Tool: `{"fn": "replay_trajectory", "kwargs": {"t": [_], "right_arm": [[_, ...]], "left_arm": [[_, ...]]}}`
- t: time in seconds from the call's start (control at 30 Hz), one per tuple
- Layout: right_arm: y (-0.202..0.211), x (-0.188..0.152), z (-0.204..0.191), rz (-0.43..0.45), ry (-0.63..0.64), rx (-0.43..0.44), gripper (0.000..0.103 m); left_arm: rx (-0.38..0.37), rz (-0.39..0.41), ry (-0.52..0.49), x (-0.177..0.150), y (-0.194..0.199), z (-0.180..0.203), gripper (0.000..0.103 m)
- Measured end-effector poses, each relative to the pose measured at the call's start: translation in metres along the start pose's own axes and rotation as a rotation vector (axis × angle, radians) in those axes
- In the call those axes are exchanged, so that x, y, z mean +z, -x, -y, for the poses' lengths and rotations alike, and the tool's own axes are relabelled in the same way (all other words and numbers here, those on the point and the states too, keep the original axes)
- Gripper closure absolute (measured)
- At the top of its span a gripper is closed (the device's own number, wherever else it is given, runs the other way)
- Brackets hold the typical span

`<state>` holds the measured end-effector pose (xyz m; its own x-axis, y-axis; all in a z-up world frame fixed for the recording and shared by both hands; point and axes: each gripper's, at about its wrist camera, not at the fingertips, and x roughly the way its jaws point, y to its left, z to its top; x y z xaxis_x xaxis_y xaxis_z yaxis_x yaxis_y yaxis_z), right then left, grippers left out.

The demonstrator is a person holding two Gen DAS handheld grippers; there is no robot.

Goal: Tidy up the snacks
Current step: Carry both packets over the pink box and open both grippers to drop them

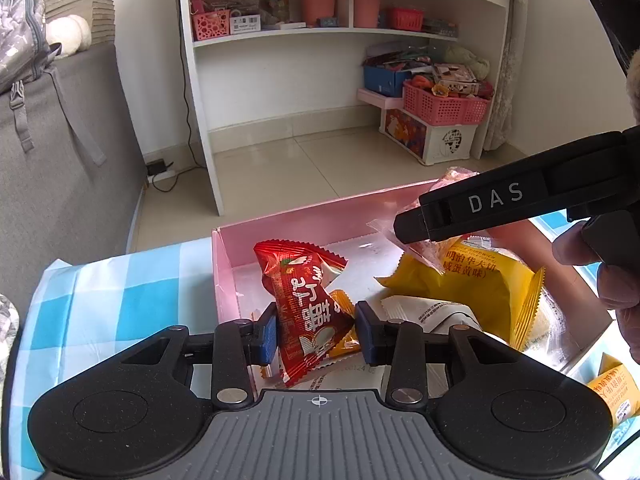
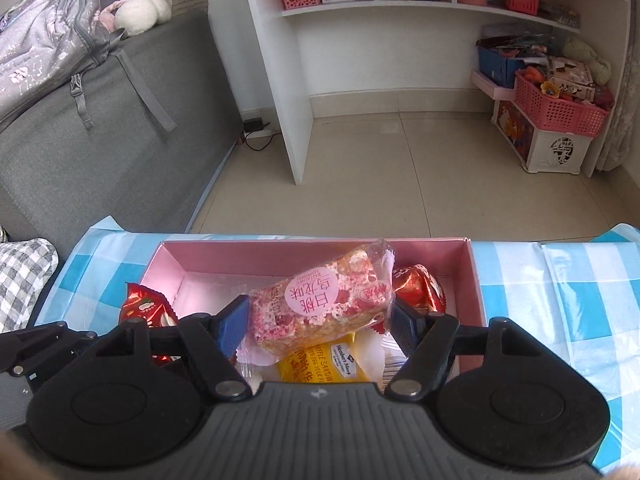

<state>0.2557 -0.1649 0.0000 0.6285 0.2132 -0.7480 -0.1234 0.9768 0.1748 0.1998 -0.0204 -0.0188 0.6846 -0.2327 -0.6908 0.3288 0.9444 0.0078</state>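
My left gripper (image 1: 316, 332) is shut on a red snack packet (image 1: 304, 300), which stands upright between the blue pads over the near left corner of the pink box (image 1: 304, 220). In the right wrist view my right gripper (image 2: 320, 320) is shut on a pink-and-white bar in clear wrap (image 2: 320, 300), held above the box's (image 2: 280, 256) middle. The left wrist view shows that gripper (image 1: 408, 228) reaching in from the right with the bar (image 1: 452, 178). Below lie a yellow packet (image 1: 480, 280), a white packet (image 1: 424, 312) and another red packet (image 2: 420, 288).
The box sits on a table with a blue-and-white check cloth (image 1: 120, 288). A further yellow packet (image 1: 612, 392) lies on the cloth right of the box. A person's hand (image 1: 600, 264) holds the right gripper. Beyond are a grey sofa (image 2: 100, 140), a white shelf unit (image 2: 288, 80) and tiled floor.
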Motion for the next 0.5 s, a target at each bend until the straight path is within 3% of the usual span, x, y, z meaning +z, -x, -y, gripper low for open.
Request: {"fn": "replay_trajectory", "kwargs": {"t": [0.1, 0.2, 0.3, 0.5], "right_arm": [[-0.001, 0.004, 0.0, 0.004, 0.003, -0.002, 0.026], [0.002, 0.005, -0.002, 0.007, 0.009, -0.005, 0.023], [0.006, 0.008, -0.002, 0.012, -0.004, -0.008, 0.019], [0.022, 0.009, -0.003, 0.019, 0.006, -0.025, 0.013]], "left_arm": [[-0.001, 0.01, 0.004, -0.001, -0.001, 0.0, 0.06], [0.001, 0.022, 0.0, -0.001, 0.003, 0.0, 0.039], [-0.002, 0.03, -0.006, 0.003, 0.009, 0.003, 0.028], [-0.011, 0.014, -0.016, 0.006, 0.025, 0.01, 0.021]]}}
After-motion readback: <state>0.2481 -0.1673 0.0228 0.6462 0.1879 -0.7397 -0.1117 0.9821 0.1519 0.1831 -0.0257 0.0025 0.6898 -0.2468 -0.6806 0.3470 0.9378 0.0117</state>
